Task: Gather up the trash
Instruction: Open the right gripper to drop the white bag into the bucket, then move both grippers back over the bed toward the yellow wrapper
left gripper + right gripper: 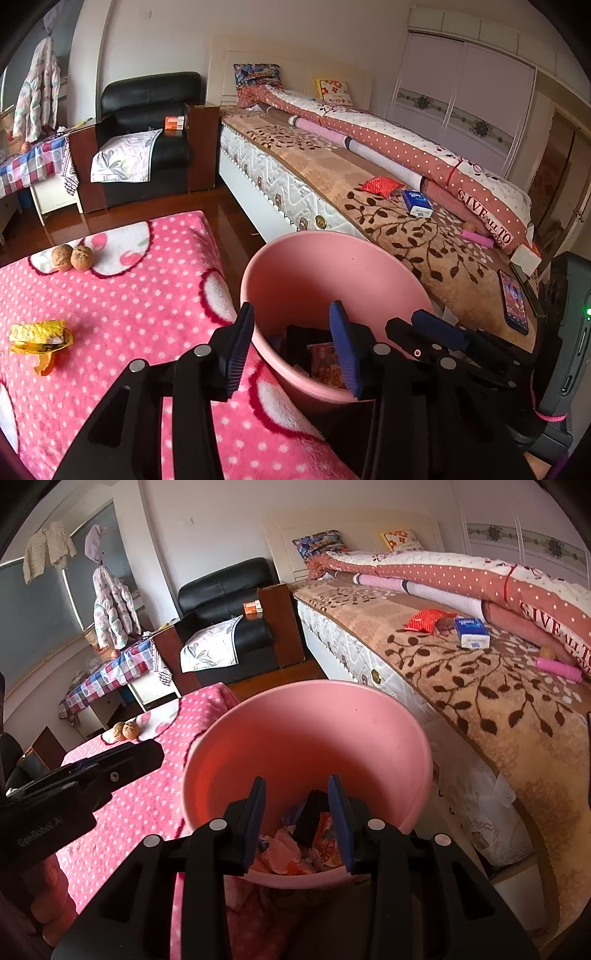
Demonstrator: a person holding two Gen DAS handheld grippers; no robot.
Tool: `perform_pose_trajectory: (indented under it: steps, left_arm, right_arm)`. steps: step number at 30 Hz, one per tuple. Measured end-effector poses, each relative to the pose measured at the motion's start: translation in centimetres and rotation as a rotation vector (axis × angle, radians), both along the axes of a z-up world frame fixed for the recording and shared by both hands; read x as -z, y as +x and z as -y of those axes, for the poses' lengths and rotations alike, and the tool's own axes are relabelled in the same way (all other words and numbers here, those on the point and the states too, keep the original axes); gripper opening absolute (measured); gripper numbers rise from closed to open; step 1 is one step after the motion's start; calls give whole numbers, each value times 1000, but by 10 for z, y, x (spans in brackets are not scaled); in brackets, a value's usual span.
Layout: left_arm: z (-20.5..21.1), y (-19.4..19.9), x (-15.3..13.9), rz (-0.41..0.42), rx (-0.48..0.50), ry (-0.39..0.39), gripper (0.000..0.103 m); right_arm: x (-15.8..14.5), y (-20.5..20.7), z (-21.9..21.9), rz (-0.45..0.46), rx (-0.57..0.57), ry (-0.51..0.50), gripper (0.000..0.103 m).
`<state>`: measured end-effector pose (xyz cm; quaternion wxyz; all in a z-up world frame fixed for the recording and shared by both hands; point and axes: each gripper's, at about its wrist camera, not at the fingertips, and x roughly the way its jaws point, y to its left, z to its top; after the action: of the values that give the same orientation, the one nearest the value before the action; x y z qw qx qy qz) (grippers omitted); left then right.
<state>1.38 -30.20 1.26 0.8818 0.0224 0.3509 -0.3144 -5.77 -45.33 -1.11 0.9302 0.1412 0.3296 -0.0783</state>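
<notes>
A bed [332, 177] is stretching along the right side of the room, its brown leaf-patterned blanket [480, 686] carrying a red packet [380, 184], a blue tissue pack [417, 203] and, nearer, a phone [513, 301]. To the left, a surface under a pink polka-dot cover [110, 314] is holding two walnuts [72, 257] at its far end and a crumpled yellow wrapper [38, 338] lying well apart from them, toward the near left. Between surface and bed a pink trash bin [306, 738] is standing upright, with wrappers and crumpled paper [295, 849] sitting in its bottom. The right tongs [297, 819] are hovering over the bin's near rim, blue pads spread and gripping nothing. The left tongs [293, 343] are hanging just beside them, at the bin's left edge over the pink cover, also spread wide and carrying nothing.
</notes>
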Motion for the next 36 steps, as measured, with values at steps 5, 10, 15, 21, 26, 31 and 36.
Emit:
perform_pose_trajectory:
  steps: [5, 10, 15, 21, 26, 31, 36]
  left_arm:
    - [-15, -7, -6, 11, -15, -9, 44]
    - [-32, -14, -11, 24, -32, -11, 45]
    - [-58, -19, -13, 21, -72, -11, 45]
    - [-92, -24, -11, 15, -128, -7, 45]
    - [-123, -25, -5, -2, -180, -11, 45]
    - [-151, -27, 0, -15, -230, -17, 45]
    - [-177, -32, 4, -13, -273, -16, 45]
  right_arm:
    - [-9, -5, -18, 27, -31, -39, 35]
    - [-15, -9, -41, 44, -27, -102, 35]
    - [-20, -13, -59, 53, -39, -94, 35]
    - [-18, -11, -74, 30, -94, -29, 35]
    - [-12, -6, -98, -25, -167, -44, 35]
    - [-7, -4, -123, -48, -220, -85, 35]
    - [-5, -4, -143, -47, -273, -109, 35]
